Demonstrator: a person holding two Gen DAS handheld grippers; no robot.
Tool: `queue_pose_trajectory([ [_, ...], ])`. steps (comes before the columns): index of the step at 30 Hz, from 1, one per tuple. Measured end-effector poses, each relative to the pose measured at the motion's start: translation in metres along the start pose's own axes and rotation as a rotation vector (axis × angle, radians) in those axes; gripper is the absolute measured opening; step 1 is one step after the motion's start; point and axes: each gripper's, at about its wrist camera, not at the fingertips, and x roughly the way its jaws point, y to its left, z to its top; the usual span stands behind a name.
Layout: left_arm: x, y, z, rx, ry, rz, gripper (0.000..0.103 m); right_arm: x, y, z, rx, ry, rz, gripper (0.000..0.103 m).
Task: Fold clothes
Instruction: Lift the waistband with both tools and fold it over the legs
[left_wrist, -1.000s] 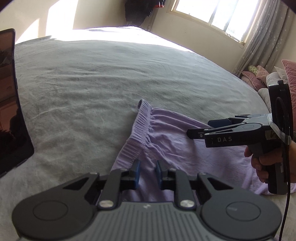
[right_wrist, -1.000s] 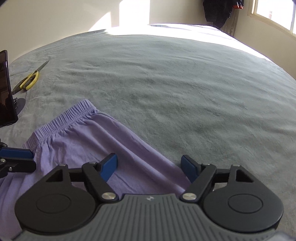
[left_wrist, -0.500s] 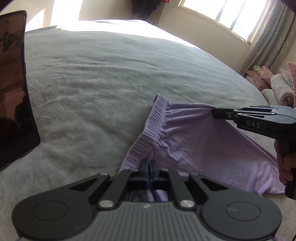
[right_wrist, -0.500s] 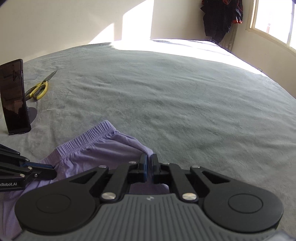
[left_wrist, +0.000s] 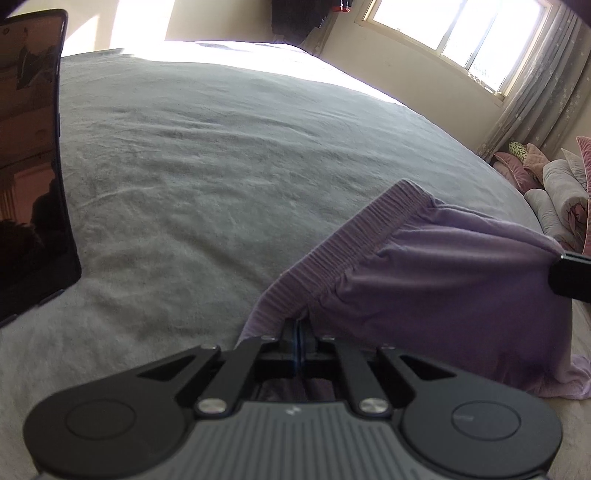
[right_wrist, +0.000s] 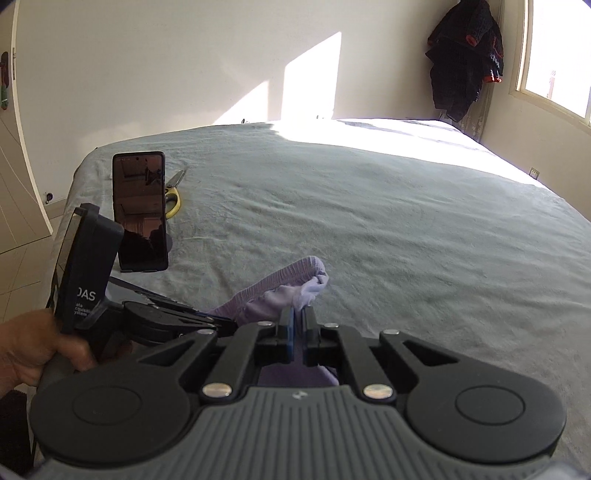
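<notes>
A pair of lilac shorts (left_wrist: 436, 284) with a ribbed elastic waistband hangs lifted above the grey bed. My left gripper (left_wrist: 298, 325) is shut on the waistband end of the shorts. My right gripper (right_wrist: 297, 314) is shut on another part of the shorts (right_wrist: 280, 295), with a bunch of fabric sticking out past its tips. The right gripper's tip shows at the right edge of the left wrist view (left_wrist: 570, 275), pulling the cloth taut. The left gripper and its hand show at the left of the right wrist view (right_wrist: 177, 317).
A grey bedspread (right_wrist: 369, 221) covers the wide bed. A dark phone on a stand (right_wrist: 140, 210) is upright at the left, with yellow-handled scissors (right_wrist: 173, 201) behind it. Pillows (left_wrist: 554, 184) lie by the curtain at right. A dark jacket (right_wrist: 465, 62) hangs in the corner.
Both grippers went from open to shut on the shorts. They have since lifted the shorts off the bed, and both views tilted upward.
</notes>
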Motion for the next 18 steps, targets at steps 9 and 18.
queue_pose_trajectory([
  [9,-0.002,0.019,-0.001,-0.121,0.009,-0.077,0.003,-0.017,0.051,-0.046,0.038,0.046,0.090,0.005],
  [18,-0.011,0.028,-0.006,-0.127,0.030,-0.133,0.004,0.031,0.061,-0.095,0.171,0.161,0.100,0.005],
])
